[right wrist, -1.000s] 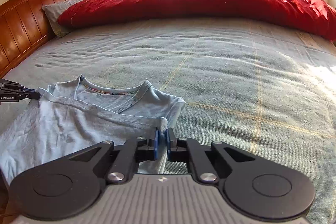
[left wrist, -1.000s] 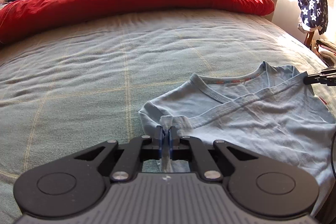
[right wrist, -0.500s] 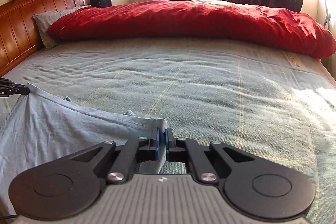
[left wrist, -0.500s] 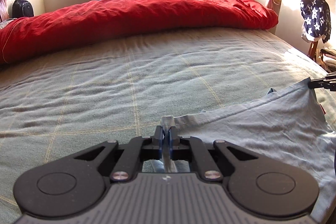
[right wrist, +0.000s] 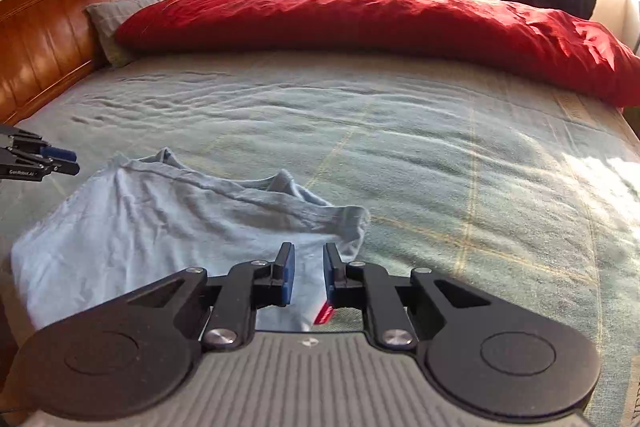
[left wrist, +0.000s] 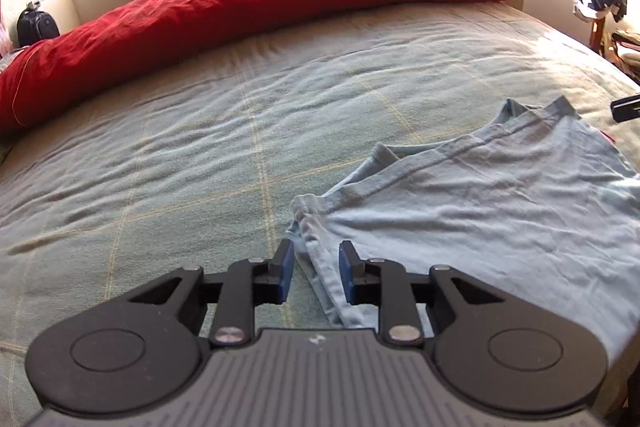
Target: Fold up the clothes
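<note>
Blue shirt [left wrist: 480, 223] lies folded, hem edge facing the headboard-side wall.

Left claw [left wrist: 313, 269] and right claw [right wrist: 307, 269] both gape.

Home bedroom: bed [right wrist: 400, 155], red duvet [right wrist: 380, 19], wooden headboard [right wrist: 52, 39].

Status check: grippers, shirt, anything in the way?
Left gripper open, right gripper open, nothing held. Light blue T-shirt lies folded over on the bedspread. Nothing in the way.
</note>
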### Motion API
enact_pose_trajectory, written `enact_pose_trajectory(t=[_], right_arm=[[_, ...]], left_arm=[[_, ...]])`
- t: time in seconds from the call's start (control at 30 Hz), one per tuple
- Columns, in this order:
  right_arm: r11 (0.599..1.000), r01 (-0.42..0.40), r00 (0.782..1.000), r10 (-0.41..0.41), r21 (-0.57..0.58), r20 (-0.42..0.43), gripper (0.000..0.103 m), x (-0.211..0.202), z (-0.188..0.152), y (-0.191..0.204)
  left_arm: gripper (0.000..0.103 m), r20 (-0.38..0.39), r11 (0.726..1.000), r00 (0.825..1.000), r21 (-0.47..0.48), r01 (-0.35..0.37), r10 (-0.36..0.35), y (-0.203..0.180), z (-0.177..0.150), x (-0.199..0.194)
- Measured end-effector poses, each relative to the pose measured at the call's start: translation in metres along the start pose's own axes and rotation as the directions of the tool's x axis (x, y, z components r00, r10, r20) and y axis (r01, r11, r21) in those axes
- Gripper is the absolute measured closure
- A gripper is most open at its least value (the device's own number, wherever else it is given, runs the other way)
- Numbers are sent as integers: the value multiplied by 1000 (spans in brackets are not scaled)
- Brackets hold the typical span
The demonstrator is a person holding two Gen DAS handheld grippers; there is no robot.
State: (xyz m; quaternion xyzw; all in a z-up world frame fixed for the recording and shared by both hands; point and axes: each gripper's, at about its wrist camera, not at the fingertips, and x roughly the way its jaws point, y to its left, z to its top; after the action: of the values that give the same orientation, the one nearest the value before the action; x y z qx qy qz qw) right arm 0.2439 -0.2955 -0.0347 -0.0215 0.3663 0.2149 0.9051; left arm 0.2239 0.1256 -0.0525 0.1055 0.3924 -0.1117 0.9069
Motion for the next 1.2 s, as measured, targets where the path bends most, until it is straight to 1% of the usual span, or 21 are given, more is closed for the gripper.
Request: enact_pose_trajectory(t=[0.03, 0.07, 0.1, 0.13, 0.2, 0.27, 0.37, 0.47, 0.53, 0.6, 0.67, 0.7, 0.77, 0.83, 0.87, 0.9, 1.0, 1.07, 1.13, 1.17, 1.2], right_arm=[[999, -25, 1000, 24, -26, -14, 84, -5, -3, 9], [997, -43, 999, 41, -64, -30, 84, -11, -7, 22], [994, -62, 997, 57, -92, -51, 81, -15, -12, 32], [991, -73, 996, 66, -111, -66, 81, -19, -17, 41], [988, -84, 994, 74, -127, -77, 80, -27, -29, 53], [985, -94, 993, 82, -142, -88, 79, -35, -42, 65], [985, -119, 989, 107, -122, -102, 78, -49, -63, 73], [988, -109, 988, 95, -112, -121, 77, -62, -79, 75], [991, -99, 989, 87, -90, -122, 72, -71, -88, 71], [994, -90, 989, 81, -66, -121, 70, -78, -95, 65], [996, -82, 989, 76, -43, -123, 67, -82, -102, 59], [996, -83, 989, 80, -25, -122, 65, -83, -106, 55], [995, -99, 987, 99, 6, -125, 65, -82, -112, 50], [993, -115, 985, 116, 16, -131, 65, -79, -117, 49], [993, -119, 984, 122, 26, -126, 65, -78, -117, 47], [992, -124, 984, 128, 36, -122, 65, -76, -118, 45], [988, -139, 983, 145, 66, -108, 65, -70, -119, 39], [985, -149, 983, 157, 86, -99, 65, -66, -119, 36], [982, -159, 982, 168, 106, -89, 65, -62, -120, 32], [980, -164, 981, 174, 116, -84, 65, -60, -121, 30], [976, -184, 978, 194, 120, -79, 72, -60, -121, 30]], left_arm=[[73, 2, 1000, 1000, 5, 11, -11, -5, -7, -9], [67, 4, 1000, 1000, 9, 22, -22, -10, -14, -18], [64, 6, 999, 999, 14, 34, -34, -15, -21, -27], [64, 8, 999, 999, 19, 45, -45, -20, -28, -36], [55, 12, 997, 998, 28, 67, -67, -29, -41, -55], [52, 16, 995, 996, 38, 89, -90, -39, -55, -73], [49, 21, 991, 992, 53, 122, -124, -54, -76, -100], [48, 19, 993, 992, 19, 120, -121, -56, -98, -103], [48, 26, 992, 992, 8, 124, -124, -57, -106, -100], [48, 28, 994, 993, 10, 111, -111, -57, -113, -94], [51, 27, 994, 994, -22, 109, -109, -54, -115, -86], [52, 39, 992, 992, -36, 118, -116, -52, -116, -84], [52, 49, 990, 990, -43, 135, -133, -52, -117, -80], [56, 59, 987, 987, -49, 152, -149, -52, -119, -77], [68, 64, 986, 986, -52, 160, -157, -52, -119, -76], [74, 69, 984, 984, -55, 169, -165, -52, -120, -74], [74, 85, 979, 978, -63, 194, -189, -51, -123, -70], [75, 95, 969, 971, -93, 228, -219, -48, -124, -70], [84, 100, 964, 968, -114, 241, -230, -45, -125, -70], [97, 100, 963, 968, -121, 242, -231, -44, -125, -70], [99, 92, 962, 970, -132, 238, -227, -42, -124, -70]])
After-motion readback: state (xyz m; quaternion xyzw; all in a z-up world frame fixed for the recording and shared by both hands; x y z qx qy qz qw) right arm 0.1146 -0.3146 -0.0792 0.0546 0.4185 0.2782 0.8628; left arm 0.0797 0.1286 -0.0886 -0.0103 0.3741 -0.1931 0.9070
